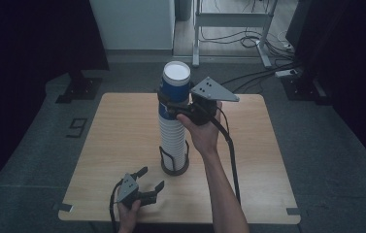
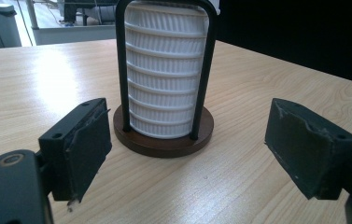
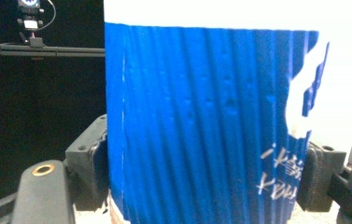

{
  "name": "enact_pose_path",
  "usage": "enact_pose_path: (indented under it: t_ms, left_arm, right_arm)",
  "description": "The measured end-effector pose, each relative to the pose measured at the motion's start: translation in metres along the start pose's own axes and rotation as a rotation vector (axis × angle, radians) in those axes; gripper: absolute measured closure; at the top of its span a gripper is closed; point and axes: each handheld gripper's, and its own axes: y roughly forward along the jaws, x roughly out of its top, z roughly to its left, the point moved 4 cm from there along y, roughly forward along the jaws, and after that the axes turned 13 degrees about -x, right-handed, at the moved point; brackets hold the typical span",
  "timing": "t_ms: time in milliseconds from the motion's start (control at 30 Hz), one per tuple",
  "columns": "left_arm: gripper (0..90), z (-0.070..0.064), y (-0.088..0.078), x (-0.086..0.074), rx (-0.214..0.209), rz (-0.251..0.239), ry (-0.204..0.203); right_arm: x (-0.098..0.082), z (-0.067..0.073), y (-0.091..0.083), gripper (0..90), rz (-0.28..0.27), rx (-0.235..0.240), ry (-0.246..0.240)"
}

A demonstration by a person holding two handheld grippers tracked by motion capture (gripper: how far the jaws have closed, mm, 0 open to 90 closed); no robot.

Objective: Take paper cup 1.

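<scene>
right gripper (image 1: pixel 174 109) clamped on the blue ribbed paper cup (image 1: pixel 174 83) topping the stack.
my pads press both its sides; it sits on the tall white ribbed cup stack (image 1: pixel 173 141) in the black wire holder with round brown base (image 1: pixel 174 167), mid-table toward the near edge. left gripper (image 1: pixel 152 180) wide open, holding nothing, by the near edge of the light wooden table (image 1: pixel 117 126).

Upright blue ribbed cup (image 1: pixel 175 83) atop white cup stack (image 1: pixel 173 138)

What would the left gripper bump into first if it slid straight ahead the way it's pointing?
Most likely the cup holder: the left gripper, jaws wide open, points at its round brown base and black wire frame around the white cups. The base looks nearest, though its height over the table is unclear.
</scene>
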Motion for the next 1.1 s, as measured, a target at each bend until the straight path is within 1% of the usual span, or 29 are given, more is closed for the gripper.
enact_pose_path:
  t_ms: [200, 233, 300, 433, 467, 500, 533, 567, 600, 633, 667, 733, 800, 833, 867, 933, 967, 1067, 1100]
  left_arm:
    - [14.3, 0.000, 0.000, 0.000, -0.001, -0.002, -0.002]
    - [14.4, 0.000, 0.000, 0.000, 0.000, -0.002, 0.000]
    - [14.4, 0.000, 0.000, 0.000, 0.001, 0.000, 0.001]
    - [14.4, 0.000, 0.000, 0.000, 0.002, 0.000, 0.001]
    - [14.4, 0.000, 0.000, 0.000, 0.002, 0.001, 0.002]
    - [14.4, 0.000, 0.000, 0.000, 0.002, 0.001, 0.002]
    - [14.4, 0.000, 0.000, 0.000, 0.002, 0.002, 0.001]
    - [14.4, 0.000, 0.000, 0.000, 0.002, 0.002, 0.001]
    - [14.4, 0.000, 0.000, 0.000, 0.003, 0.001, 0.001]
    - [14.4, 0.000, 0.000, 0.000, 0.003, 0.002, 0.001]
    - [14.4, 0.000, 0.000, 0.000, 0.003, 0.002, 0.000]
    - [14.4, 0.000, 0.000, 0.000, 0.004, 0.002, 0.000]
    - [14.4, 0.000, 0.000, 0.000, 0.004, 0.003, 0.000]
    - [14.4, 0.000, 0.000, 0.000, 0.004, 0.003, 0.000]
    - [14.4, 0.000, 0.000, 0.000, 0.004, 0.003, -0.001]
    - [14.4, 0.000, 0.000, 0.000, 0.004, 0.002, -0.002]
    - [14.4, 0.000, 0.000, 0.000, 0.005, 0.006, -0.003]
    - [14.4, 0.000, 0.000, 0.000, 0.004, 0.005, -0.003]
    - [14.4, 0.000, 0.000, 0.000, 0.005, 0.004, -0.002]
  right_arm:
    - [0.006, 0.000, 0.001, 21.5, -0.013, 0.000, 0.010]
    - [0.009, 0.000, -0.001, 21.4, -0.014, 0.005, 0.018]
    - [0.011, -0.001, -0.004, 21.4, -0.021, -0.001, 0.022]
    - [0.011, -0.003, -0.008, 21.5, -0.026, -0.007, 0.030]
    - [0.010, -0.006, -0.012, 21.5, -0.025, -0.009, 0.031]
    - [0.010, -0.006, -0.012, 21.5, -0.025, -0.009, 0.031]
    - [0.009, -0.009, -0.017, 21.5, -0.027, -0.021, 0.035]
    - [0.009, -0.009, -0.017, 21.5, -0.027, -0.021, 0.035]
    - [0.009, -0.012, -0.024, 21.5, -0.040, -0.026, 0.045]
    - [0.009, -0.012, -0.024, 21.5, -0.040, -0.026, 0.045]
    - [0.009, -0.014, -0.030, 21.5, -0.039, -0.033, 0.045]
    - [0.009, -0.017, -0.036, 21.6, -0.047, -0.039, 0.063]
    - [0.008, -0.020, -0.042, 21.7, -0.040, -0.046, 0.059]
    - [0.008, -0.020, -0.042, 21.7, -0.040, -0.046, 0.059]
    - [0.005, -0.022, -0.045, 21.7, -0.030, -0.058, 0.058]
    - [0.004, -0.023, -0.047, 21.8, -0.033, -0.061, 0.063]
    - [0.001, -0.026, -0.053, 22.1, -0.030, -0.064, 0.072]
    - [-0.003, -0.027, -0.057, 22.2, -0.021, -0.066, 0.075]
    - [-0.009, -0.027, -0.062, 22.3, -0.012, -0.070, 0.081]
